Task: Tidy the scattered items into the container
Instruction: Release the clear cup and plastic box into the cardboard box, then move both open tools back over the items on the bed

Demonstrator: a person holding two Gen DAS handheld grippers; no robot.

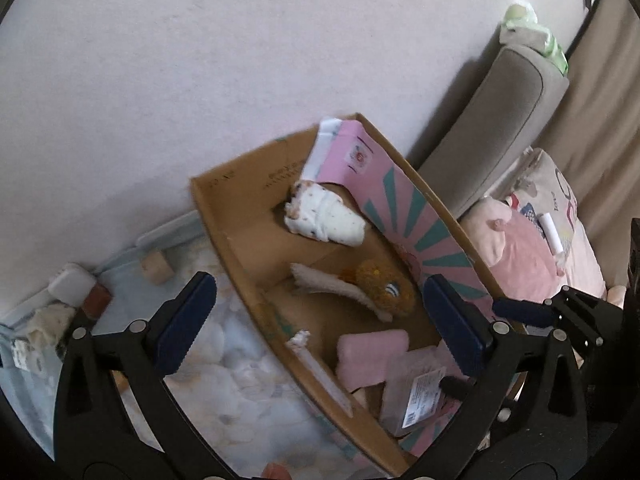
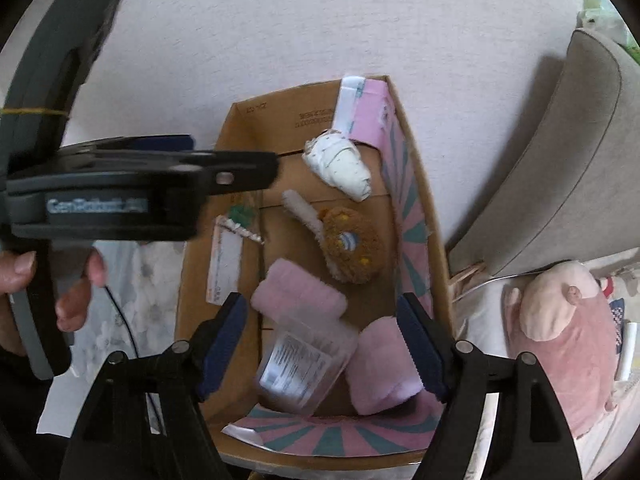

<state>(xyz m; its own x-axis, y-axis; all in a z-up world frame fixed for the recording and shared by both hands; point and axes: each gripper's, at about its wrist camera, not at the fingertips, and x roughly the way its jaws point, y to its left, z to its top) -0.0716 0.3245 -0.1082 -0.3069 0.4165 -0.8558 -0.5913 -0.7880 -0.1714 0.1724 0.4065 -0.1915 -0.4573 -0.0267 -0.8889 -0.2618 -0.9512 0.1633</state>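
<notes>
left gripper (image 1: pixel 312 320): held wide apart, empty
right gripper (image 2: pixel 320 344): also apart, empty, over the box (image 2: pixel 202 280)
blocks (image 1: pixel 156 267): left of box, nearer left gripper

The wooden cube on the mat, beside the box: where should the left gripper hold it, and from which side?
Grip the wooden cube across two opposite flat faces, coming down from above. It stands free on the mat, apart from the cardboard box, so both sides look reachable. The open left gripper probably spans it.
</notes>
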